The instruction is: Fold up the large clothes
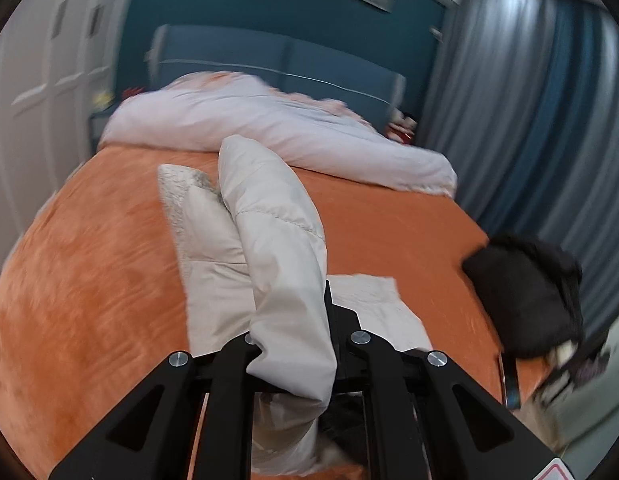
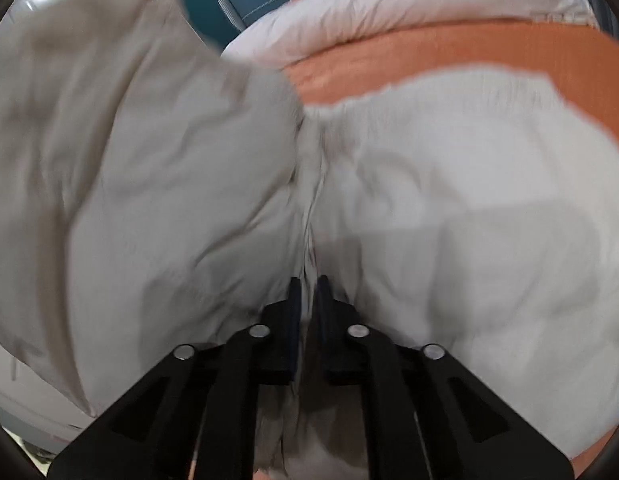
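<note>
A large cream padded jacket (image 1: 213, 248) lies on the orange bed cover (image 1: 89, 280). My left gripper (image 1: 305, 320) is shut on a thick fold of the jacket (image 1: 277, 240), probably a sleeve, which is lifted and drapes over the left finger, hiding it. In the right wrist view the same jacket (image 2: 449, 200) fills most of the frame. My right gripper (image 2: 308, 292) is shut on a thin edge of it between the fingers. A raised part of the jacket (image 2: 129, 160) hangs at the left. The view is blurred.
A white quilt (image 1: 269, 128) is heaped at the head of the bed, before a blue headboard (image 1: 277, 56). A black garment (image 1: 525, 292) lies at the bed's right edge. Grey-blue curtains (image 1: 529, 120) hang at the right. White wardrobe doors (image 1: 37, 100) stand left.
</note>
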